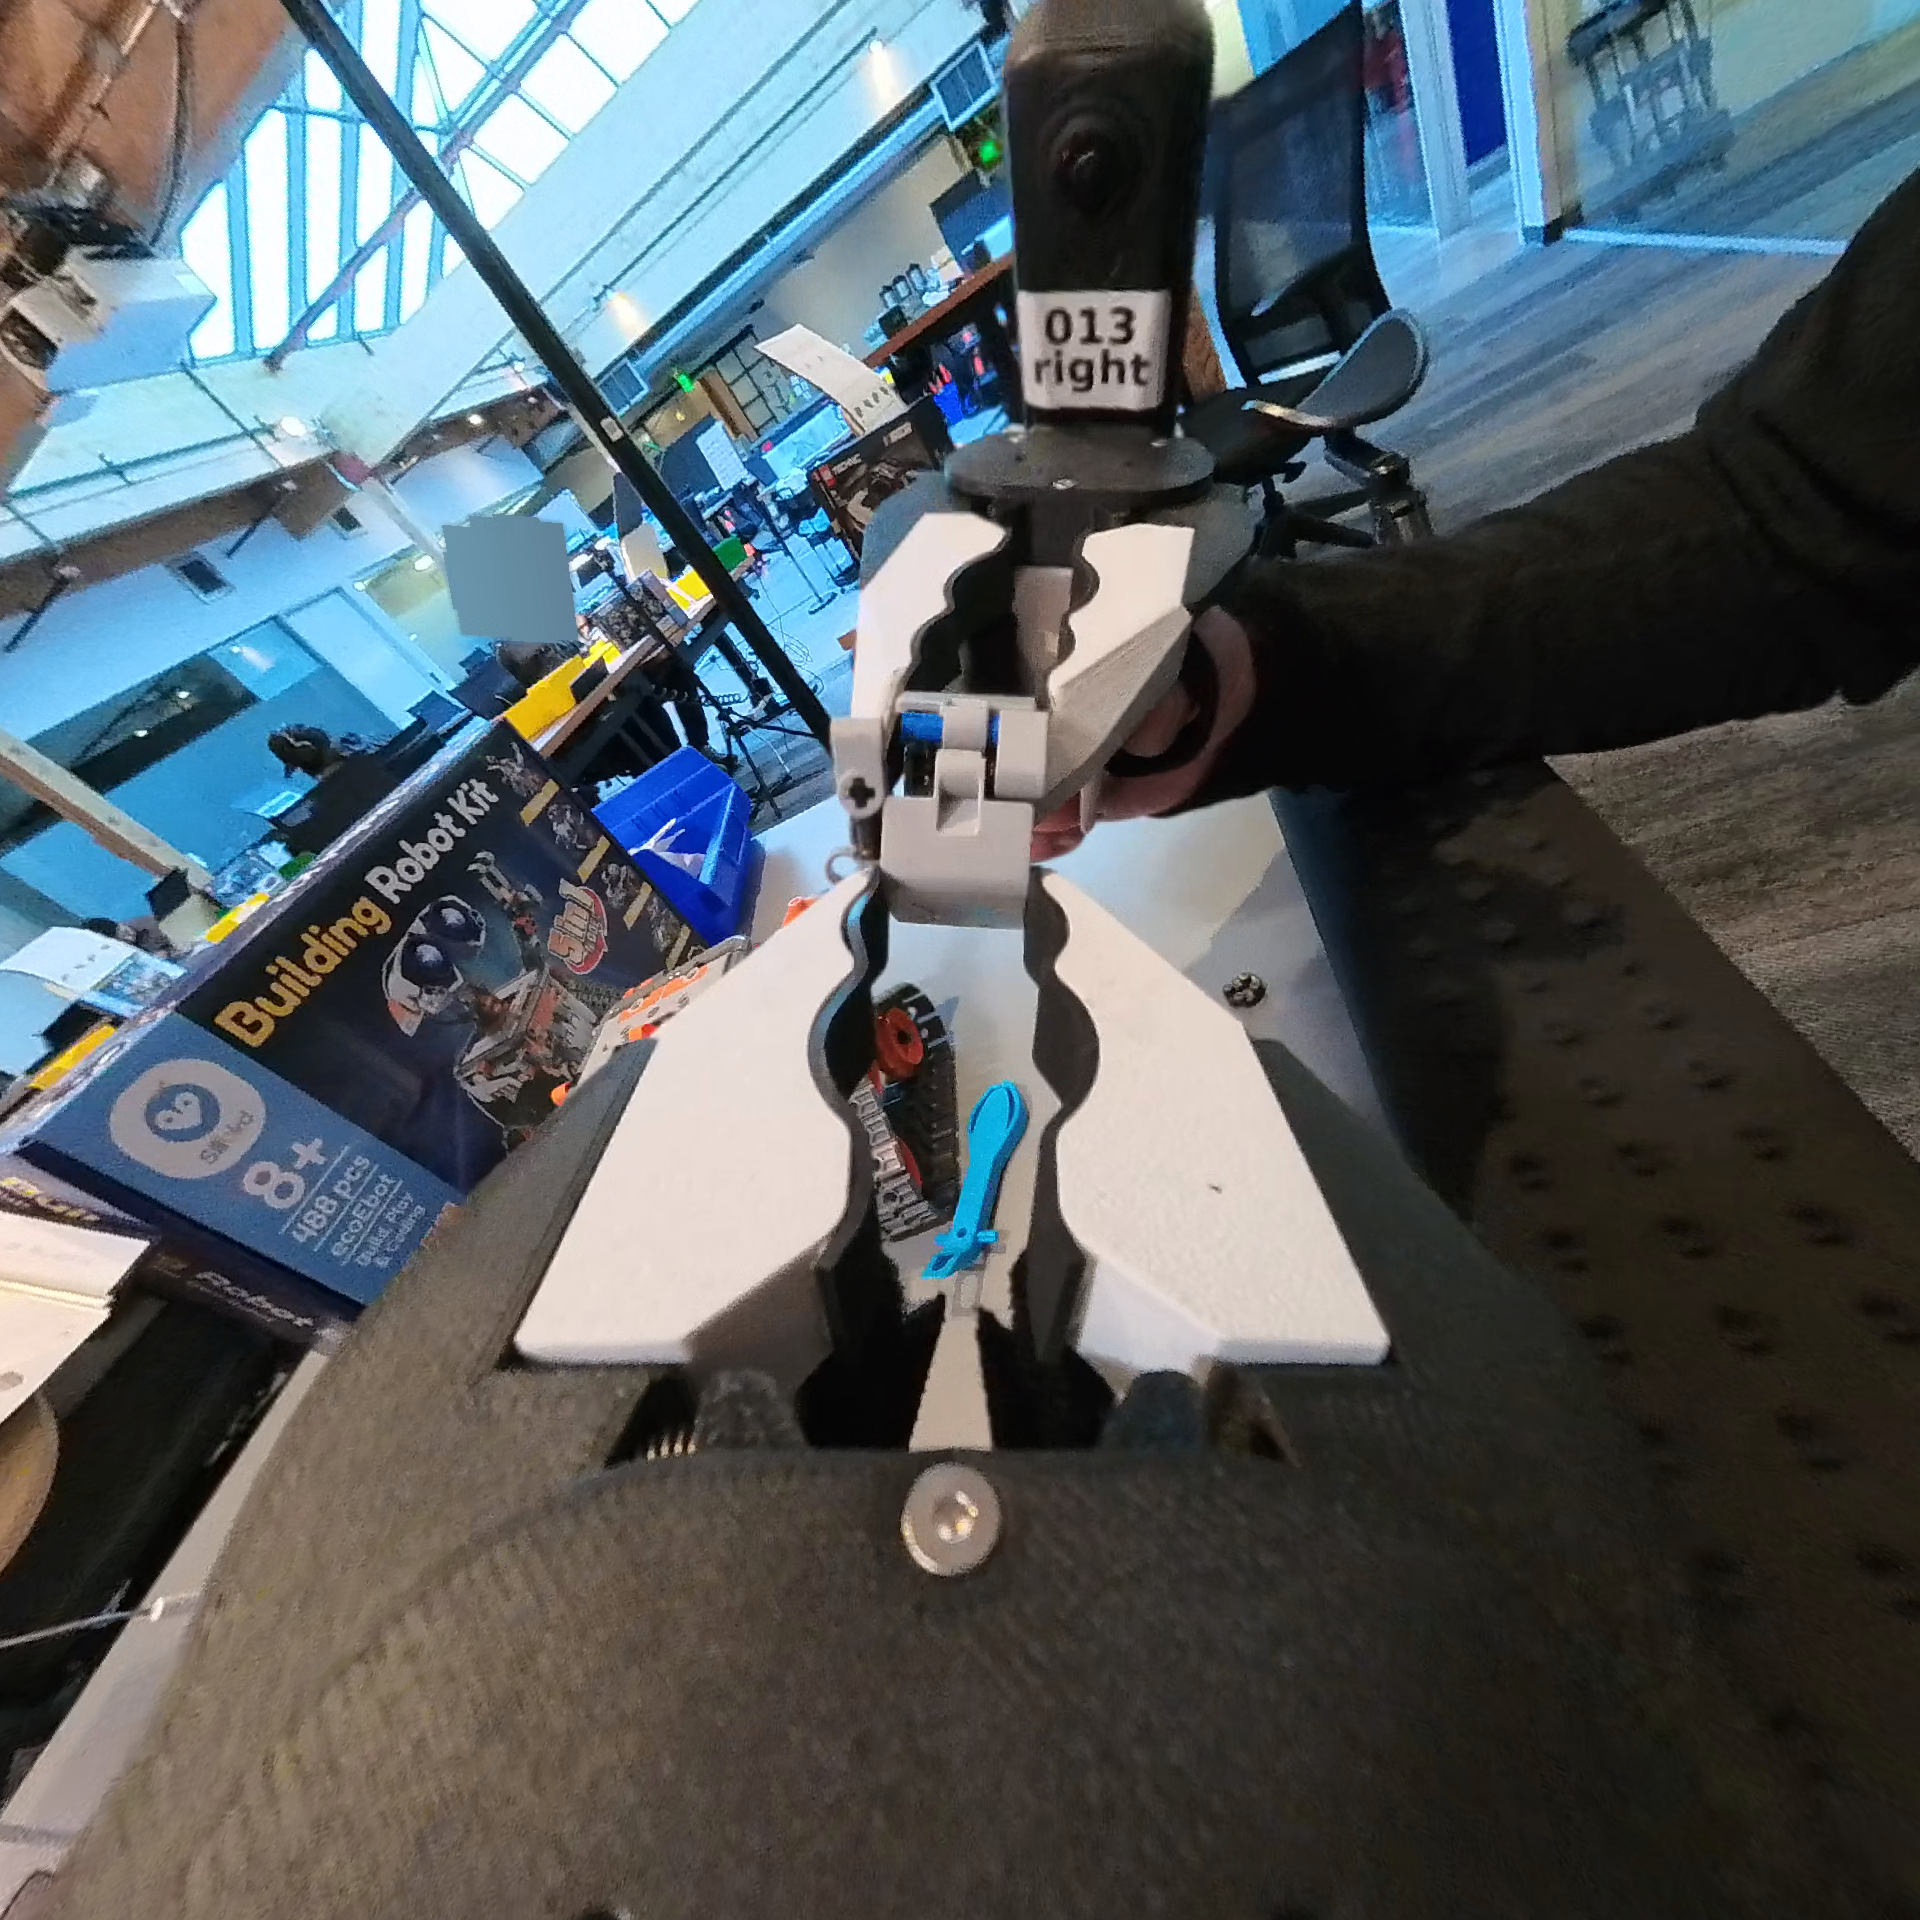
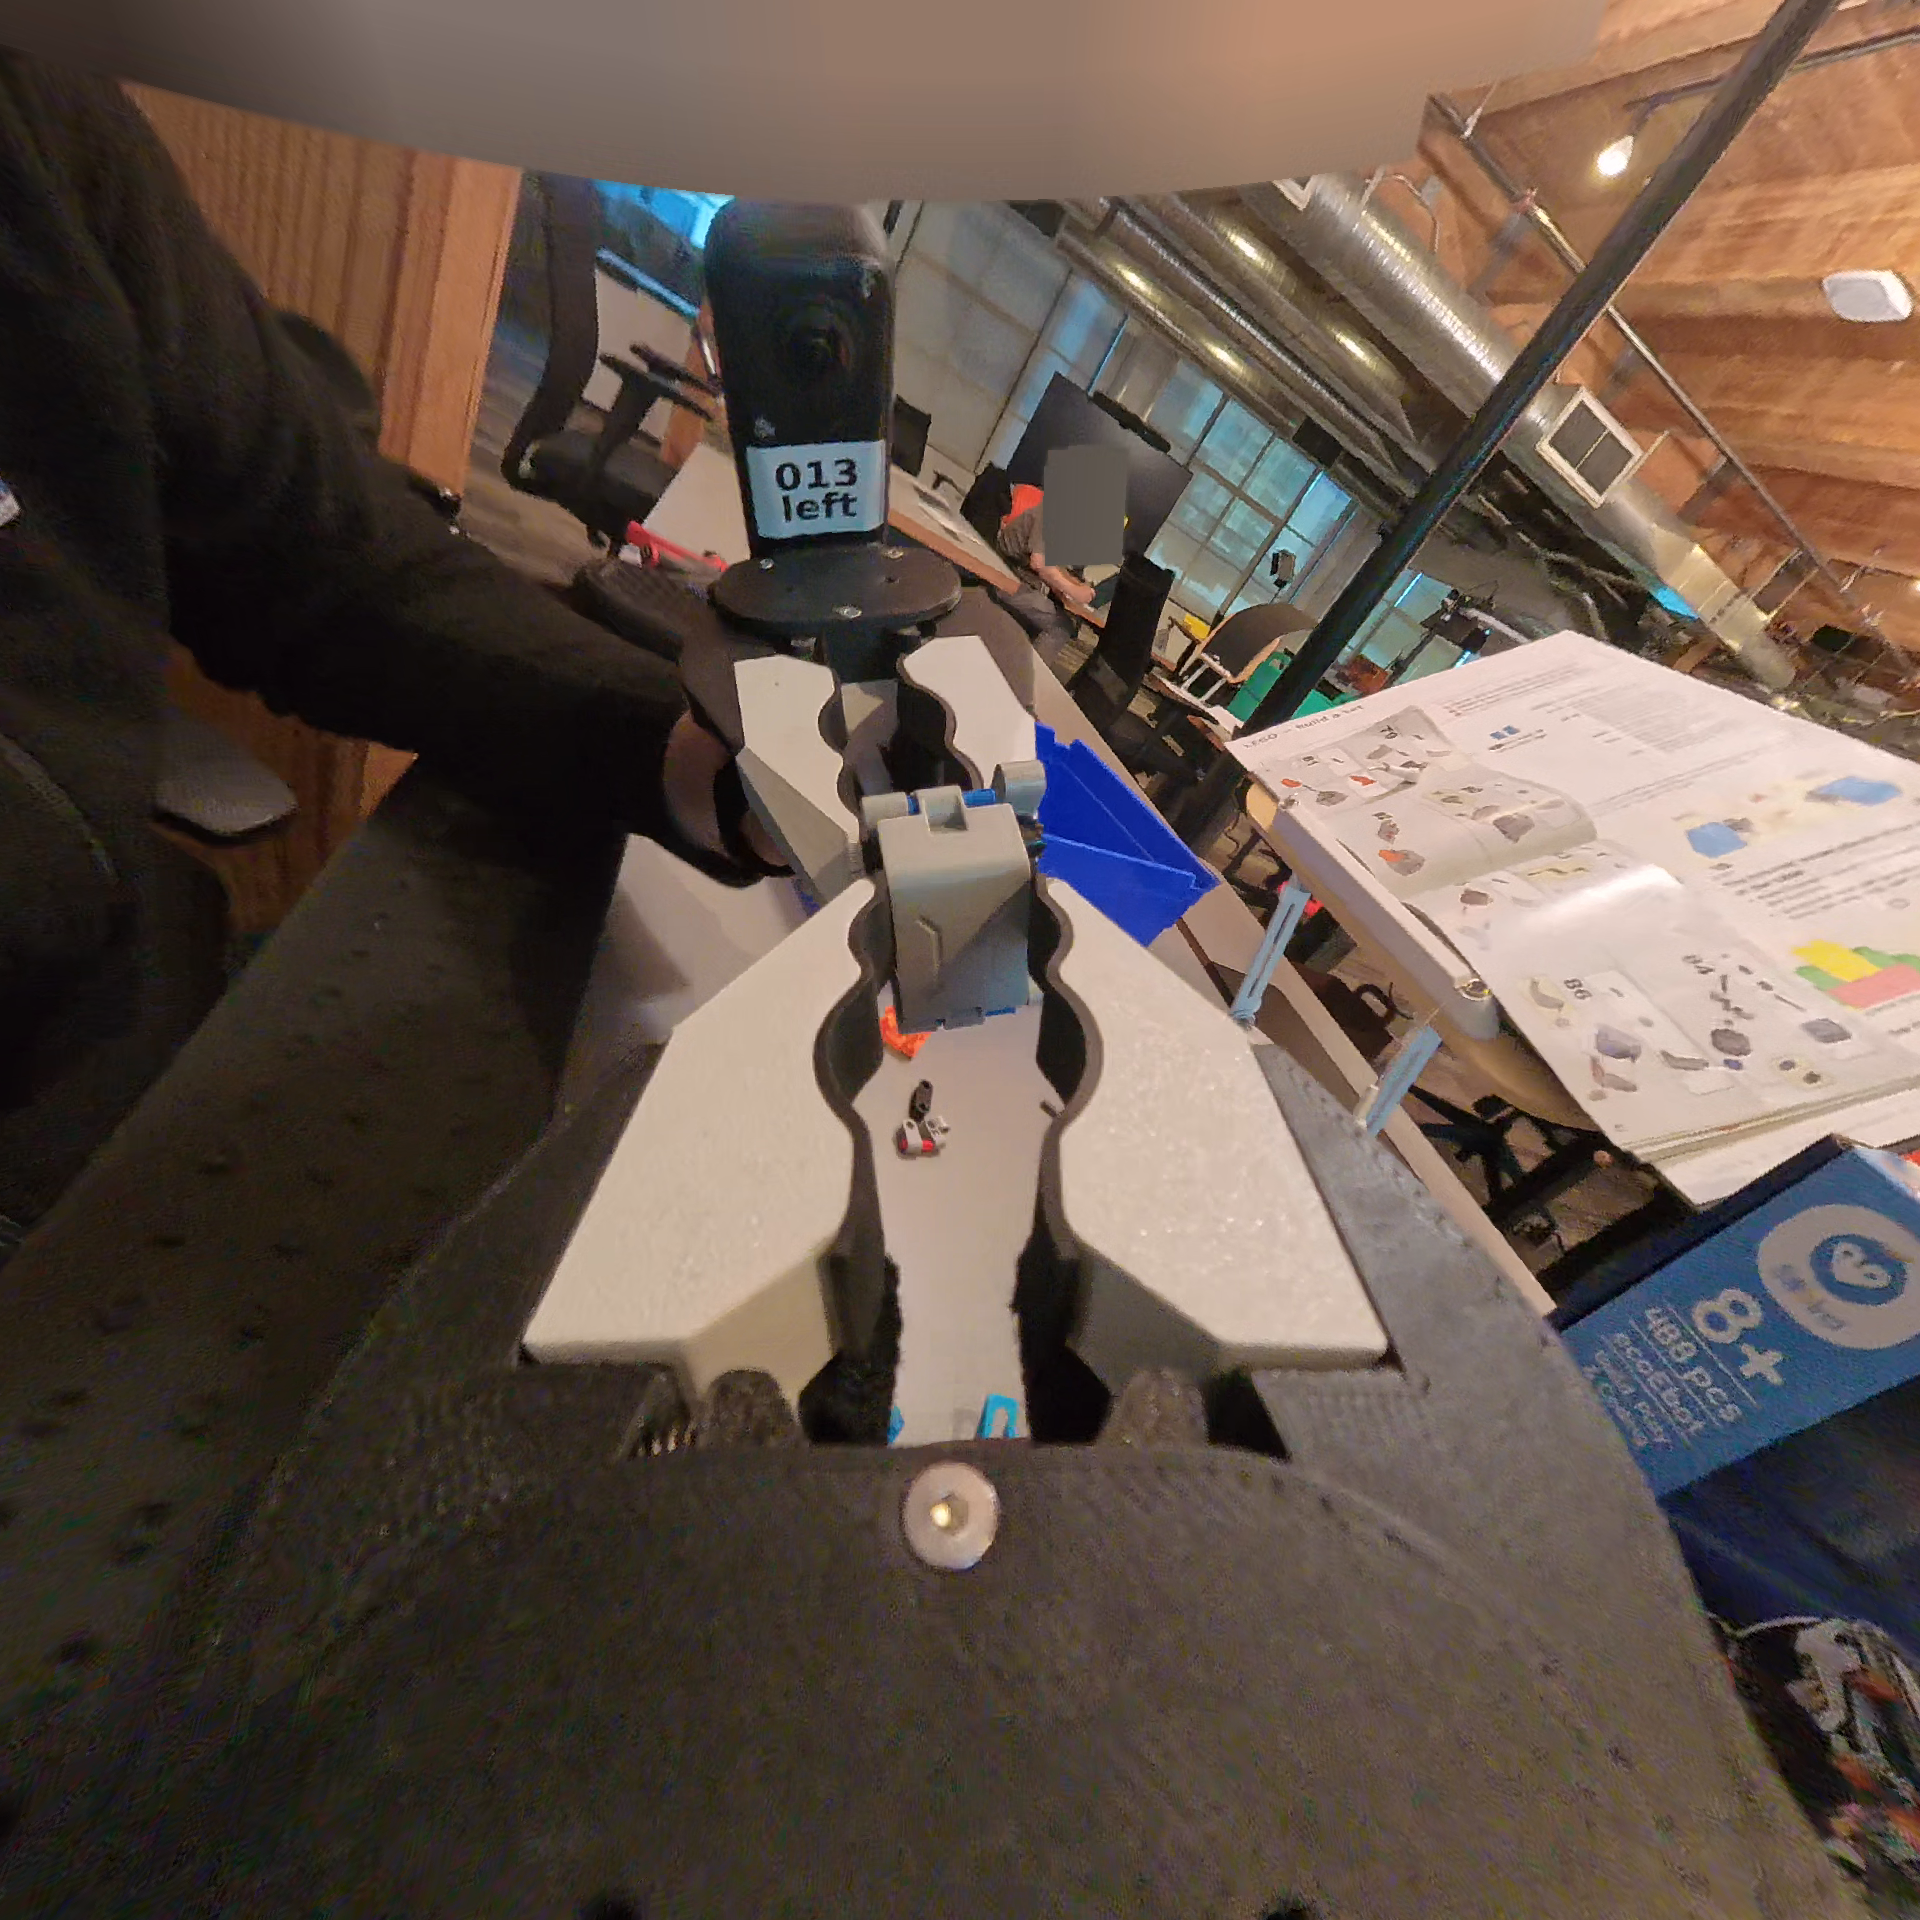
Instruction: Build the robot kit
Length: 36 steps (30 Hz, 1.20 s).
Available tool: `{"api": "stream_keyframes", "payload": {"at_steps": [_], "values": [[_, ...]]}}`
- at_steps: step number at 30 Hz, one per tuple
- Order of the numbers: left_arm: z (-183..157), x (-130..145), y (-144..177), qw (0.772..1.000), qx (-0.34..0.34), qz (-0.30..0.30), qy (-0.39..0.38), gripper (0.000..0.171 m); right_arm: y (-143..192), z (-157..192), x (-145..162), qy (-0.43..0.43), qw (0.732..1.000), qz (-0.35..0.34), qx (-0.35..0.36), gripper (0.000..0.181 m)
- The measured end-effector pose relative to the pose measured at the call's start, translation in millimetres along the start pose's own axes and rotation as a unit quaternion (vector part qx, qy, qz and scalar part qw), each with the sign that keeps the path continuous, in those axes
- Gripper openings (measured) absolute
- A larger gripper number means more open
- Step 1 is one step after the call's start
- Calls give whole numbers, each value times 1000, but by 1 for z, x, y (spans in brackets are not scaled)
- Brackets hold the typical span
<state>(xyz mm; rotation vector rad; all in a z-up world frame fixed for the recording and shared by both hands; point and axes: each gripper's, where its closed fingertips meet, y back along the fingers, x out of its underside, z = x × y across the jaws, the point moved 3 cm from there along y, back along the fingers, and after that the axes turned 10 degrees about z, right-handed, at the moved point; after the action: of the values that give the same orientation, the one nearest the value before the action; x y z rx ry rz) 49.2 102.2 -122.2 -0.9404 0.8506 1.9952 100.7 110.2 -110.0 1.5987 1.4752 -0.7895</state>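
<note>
A grey brick assembly (image 1: 951, 842) with a blue part at one end is held in the air between the two grippers, which face each other. In the left wrist view my left gripper (image 1: 954, 896) is shut on its near end. The right gripper (image 1: 951, 740), held by a sleeved hand, grips its far end. In the right wrist view my right gripper (image 2: 954, 896) is shut on the same grey assembly (image 2: 951, 925), and the left gripper (image 2: 930, 821) clamps the other end. Below lies a white table (image 1: 1195, 862).
On the table lie a light-blue spoon-shaped tool (image 1: 982, 1174), a black tracked wheel with red hub (image 1: 920, 1091), small loose pieces (image 2: 920, 1132) and an orange piece (image 2: 902, 1039). A blue kit box (image 1: 353, 1039), a blue bin (image 2: 1112, 831) and an open instruction booklet (image 2: 1558, 883) stand alongside. Only a small space, under 4 cm, lies between the two pairs of fingers.
</note>
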Motion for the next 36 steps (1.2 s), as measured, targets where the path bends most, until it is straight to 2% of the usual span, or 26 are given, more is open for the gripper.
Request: {"api": "stream_keyframes", "payload": {"at_steps": [5,9,13,20,24,30,36], "values": [[-2,3,2,998,46,-5,31,23,-1,3,3,-11,999,20,-24,23],[1,6,2,990,100,-16,95,23,-3,0,5,-90,993,13,-68,23],[5,11,1,974,151,-30,168,23,-6,-7,11,-187,976,3,-112,23],[1,8,1,960,199,-54,191,22,-3,-6,9,-233,957,-29,-167,21],[0,7,2,954,214,-66,199,22,-3,-4,7,-242,953,-39,-177,22],[7,11,0,932,239,-81,259,23,-5,-10,9,-254,953,-41,-158,23],[11,15,-4,911,265,-97,299,23,-6,-16,14,-323,924,-61,-194,22]]}}
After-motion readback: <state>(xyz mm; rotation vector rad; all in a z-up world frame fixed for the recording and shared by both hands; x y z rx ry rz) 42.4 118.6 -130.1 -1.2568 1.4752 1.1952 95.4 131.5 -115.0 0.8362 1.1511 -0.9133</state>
